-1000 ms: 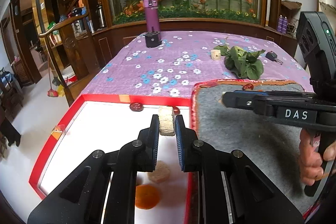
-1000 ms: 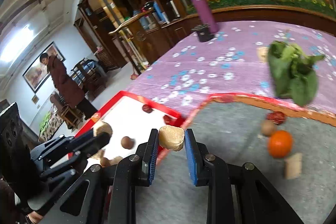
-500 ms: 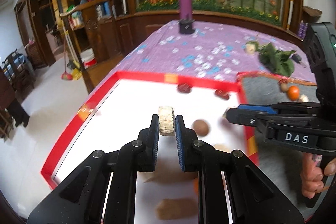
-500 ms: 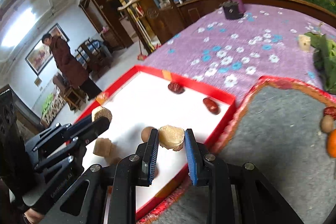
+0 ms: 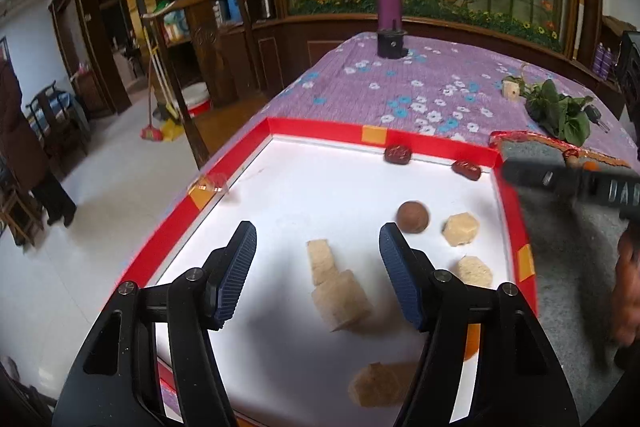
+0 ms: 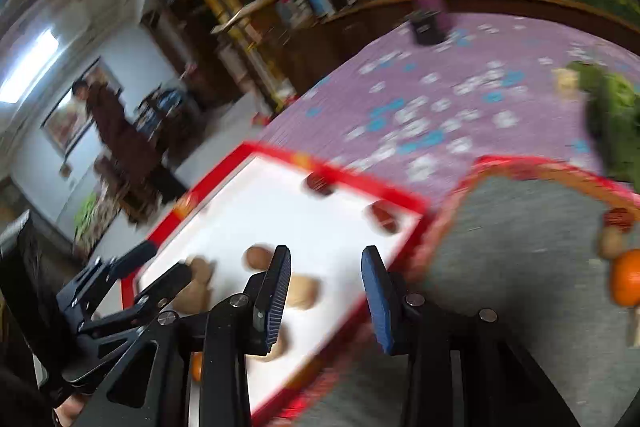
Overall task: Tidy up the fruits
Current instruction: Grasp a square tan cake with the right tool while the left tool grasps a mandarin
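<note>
My left gripper [image 5: 317, 241] hovers over the red-rimmed white tray [image 5: 320, 131], its jaws opening. A beige fruit chunk [image 5: 320, 261] lies on the tray floor between them, free of the pads. Several more beige chunks, a brown round fruit [image 5: 413, 216], two red dates [image 5: 398, 153] and a partly hidden orange [image 5: 472, 341] also lie in the tray. My right gripper [image 6: 326, 265] hangs over the tray's near right corner, its jaws opening too. A beige chunk [image 6: 304, 293] sits on the tray just below them, untouched. The right wrist view is blurred.
A grey mat [image 6: 520, 247] right of the tray carries an orange [image 6: 628, 283], a brown fruit [image 6: 610, 243] and a date. Green leaves [image 5: 560, 111] and a purple bottle [image 5: 390, 11] stand on the flowered cloth. A person [image 6: 116, 131] stands on the floor at left.
Both grippers carried beige chunks over the tray, then their jaws parted. Both chunks now lie on the tray floor.
</note>
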`<action>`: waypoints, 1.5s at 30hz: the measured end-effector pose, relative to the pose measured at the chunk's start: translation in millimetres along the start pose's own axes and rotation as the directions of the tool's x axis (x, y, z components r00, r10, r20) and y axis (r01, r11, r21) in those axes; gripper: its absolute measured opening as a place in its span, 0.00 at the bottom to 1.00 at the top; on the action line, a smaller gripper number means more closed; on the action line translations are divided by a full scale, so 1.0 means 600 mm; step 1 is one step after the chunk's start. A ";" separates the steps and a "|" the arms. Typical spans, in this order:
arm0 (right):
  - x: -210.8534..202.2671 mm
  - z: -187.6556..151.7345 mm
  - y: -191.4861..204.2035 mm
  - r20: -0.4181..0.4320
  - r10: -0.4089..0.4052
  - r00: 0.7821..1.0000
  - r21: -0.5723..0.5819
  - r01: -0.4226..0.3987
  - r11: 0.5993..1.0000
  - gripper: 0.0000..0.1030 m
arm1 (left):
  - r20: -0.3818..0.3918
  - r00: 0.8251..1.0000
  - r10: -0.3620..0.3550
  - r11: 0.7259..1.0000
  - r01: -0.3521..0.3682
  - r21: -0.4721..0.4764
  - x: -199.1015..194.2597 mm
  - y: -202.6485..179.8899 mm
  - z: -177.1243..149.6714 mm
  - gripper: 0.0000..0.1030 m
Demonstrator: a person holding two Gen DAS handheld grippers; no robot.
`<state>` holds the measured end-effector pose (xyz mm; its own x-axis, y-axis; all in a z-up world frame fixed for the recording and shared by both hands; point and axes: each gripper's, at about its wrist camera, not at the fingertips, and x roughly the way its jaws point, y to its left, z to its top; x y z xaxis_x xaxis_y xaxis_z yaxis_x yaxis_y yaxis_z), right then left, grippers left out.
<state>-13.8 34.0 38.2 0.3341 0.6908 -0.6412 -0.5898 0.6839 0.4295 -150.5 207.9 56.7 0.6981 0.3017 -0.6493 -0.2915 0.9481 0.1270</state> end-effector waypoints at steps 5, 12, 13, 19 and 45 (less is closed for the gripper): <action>-0.084 0.000 -0.089 0.077 -0.058 0.995 0.100 0.050 0.994 0.34 | 0.003 0.999 -0.038 0.998 0.038 0.051 -0.010 -0.039 0.005 0.63; -0.208 -0.043 -0.216 0.106 -0.235 0.966 0.155 0.217 0.964 0.35 | -0.001 0.989 -0.151 0.974 0.149 0.171 -0.025 -0.142 0.013 0.63; -0.216 -0.050 -0.229 0.101 -0.241 0.965 0.158 0.223 0.962 0.35 | -0.007 0.985 -0.170 0.968 0.168 0.186 -0.027 -0.159 0.015 0.63; -0.194 -0.064 -0.243 0.022 -0.233 0.972 0.103 0.230 0.968 0.35 | -0.035 0.972 -0.234 0.934 0.235 0.269 -0.038 -0.242 0.024 0.63; -0.263 -0.067 -0.367 0.079 -0.233 0.969 0.485 0.167 0.858 0.26 | -0.269 0.877 -0.398 0.834 0.468 0.292 0.086 -0.488 0.105 0.62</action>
<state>33.5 -235.0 19.4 0.5195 0.5286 -0.6714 -0.0937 0.8162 0.5701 12.0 -48.0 33.1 0.5524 -0.1398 -0.8218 0.2744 0.9614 0.0209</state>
